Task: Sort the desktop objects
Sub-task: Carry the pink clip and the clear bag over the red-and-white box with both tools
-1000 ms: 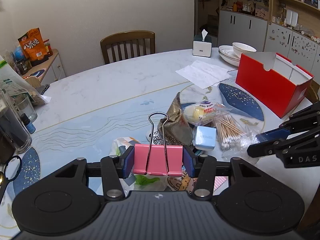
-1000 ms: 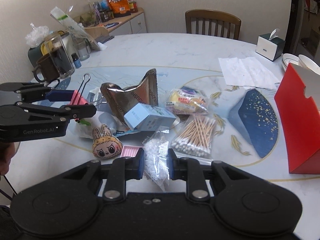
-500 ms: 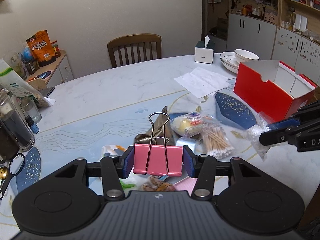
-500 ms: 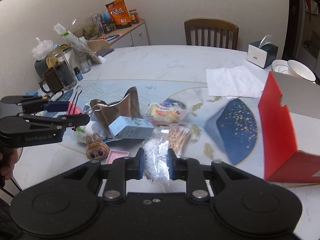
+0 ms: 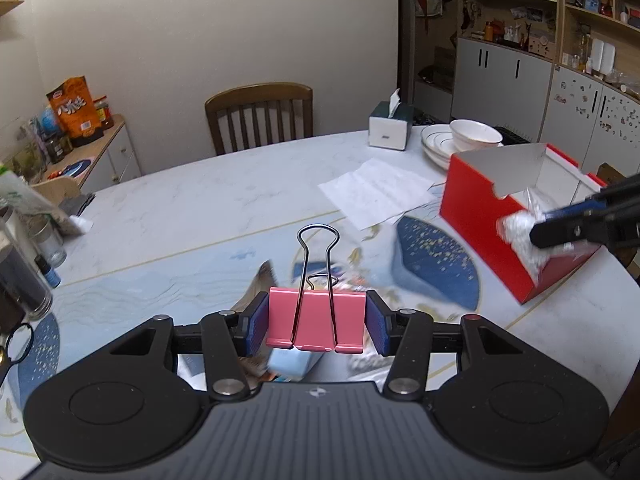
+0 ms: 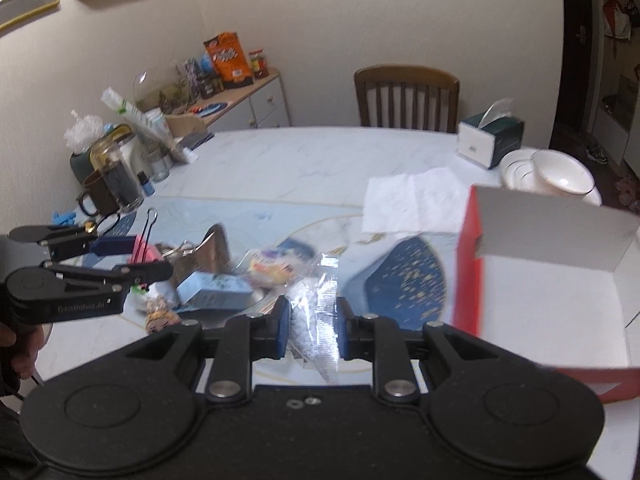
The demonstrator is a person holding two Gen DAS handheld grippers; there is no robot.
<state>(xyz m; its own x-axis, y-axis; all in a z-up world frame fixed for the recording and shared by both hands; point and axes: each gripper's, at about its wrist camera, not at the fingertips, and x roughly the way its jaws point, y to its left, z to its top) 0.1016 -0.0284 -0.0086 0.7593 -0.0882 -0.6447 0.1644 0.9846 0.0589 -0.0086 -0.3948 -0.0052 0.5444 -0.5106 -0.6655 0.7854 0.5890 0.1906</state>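
Binder clip (image 5: 316, 322) wire handles show only leftward

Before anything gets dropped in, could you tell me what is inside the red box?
The red box shows only bare white cardboard walls and floor inside. Its near corner is hidden behind the right gripper, which is shut on a clear plastic bag.
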